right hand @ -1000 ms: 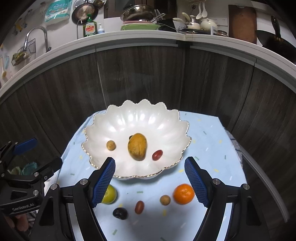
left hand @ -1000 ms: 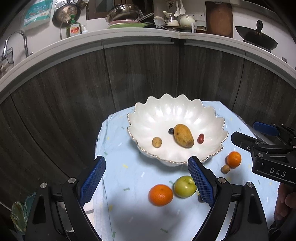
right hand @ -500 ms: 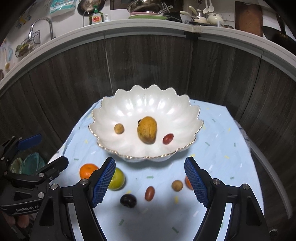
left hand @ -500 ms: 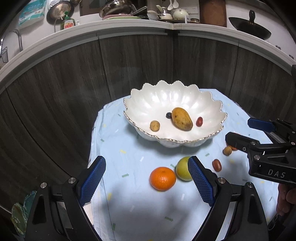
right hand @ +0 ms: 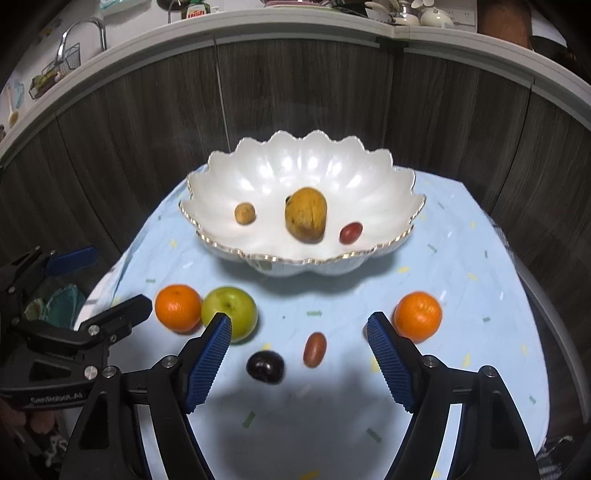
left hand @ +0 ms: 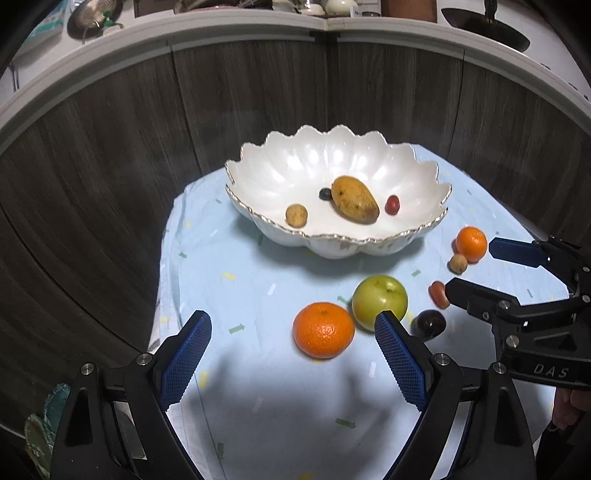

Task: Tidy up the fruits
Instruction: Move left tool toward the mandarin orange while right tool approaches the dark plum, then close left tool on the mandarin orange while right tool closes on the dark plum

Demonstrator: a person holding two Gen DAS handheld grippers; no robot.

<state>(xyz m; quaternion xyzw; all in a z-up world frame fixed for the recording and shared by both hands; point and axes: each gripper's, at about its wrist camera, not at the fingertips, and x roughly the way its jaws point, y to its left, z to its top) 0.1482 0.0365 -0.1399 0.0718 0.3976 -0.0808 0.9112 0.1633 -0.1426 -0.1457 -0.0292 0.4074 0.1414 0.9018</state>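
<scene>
Left gripper (left hand: 291, 354) spread, empty; right gripper (right hand: 299, 354) wide, empty, dark plum (right hand: 265, 366) and red date (right hand: 314, 349) between its jaws. Bowl (right hand: 221, 177) at 12 o'clock holds 4 fruits; judging 6 left on cloth (right hand: 461, 266).

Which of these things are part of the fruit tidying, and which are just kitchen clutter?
Part of the job:
- white bowl, already holding a mango
- two oranges
- green apple
- dark plum
- left claw, right claw

Just lying about:
- dish soap bottle
- tap
- wok
</scene>
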